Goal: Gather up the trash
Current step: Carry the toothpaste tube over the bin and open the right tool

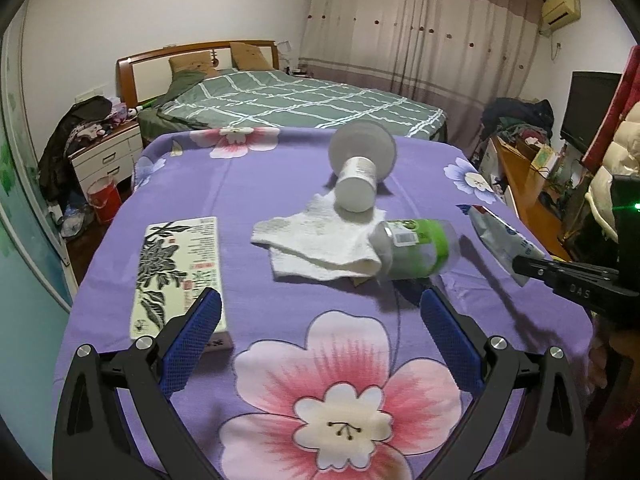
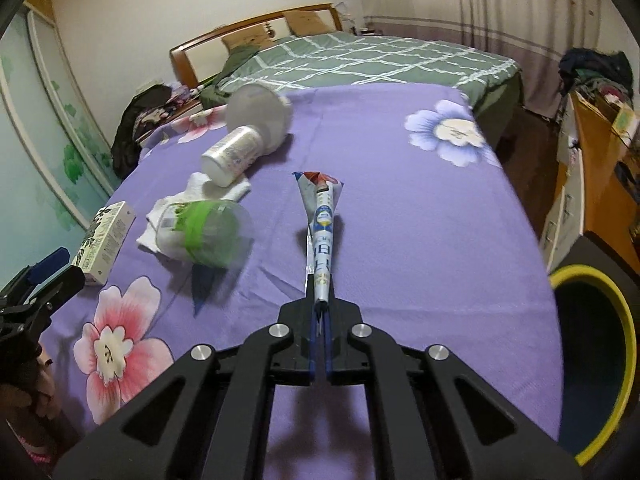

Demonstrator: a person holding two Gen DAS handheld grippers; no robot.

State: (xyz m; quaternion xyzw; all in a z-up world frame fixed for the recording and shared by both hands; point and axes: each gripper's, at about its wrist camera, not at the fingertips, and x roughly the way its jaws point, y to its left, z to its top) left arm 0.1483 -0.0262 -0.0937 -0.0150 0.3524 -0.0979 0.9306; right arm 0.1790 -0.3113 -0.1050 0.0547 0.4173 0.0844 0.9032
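Pinching one wrapper (image 2: 323, 236): right hand-held gripper (image 2: 320, 312); left hand-held gripper (image 1: 320, 312) apart; two bottles, one box.

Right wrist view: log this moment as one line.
right claw: shut on wrapper | left claw: open, empty | bin: right of table | bottle: lying on cloth

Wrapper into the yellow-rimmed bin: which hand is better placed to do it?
Right. The right gripper is already shut on the wrapper, with the bin just beside it; the left gripper is open, empty.
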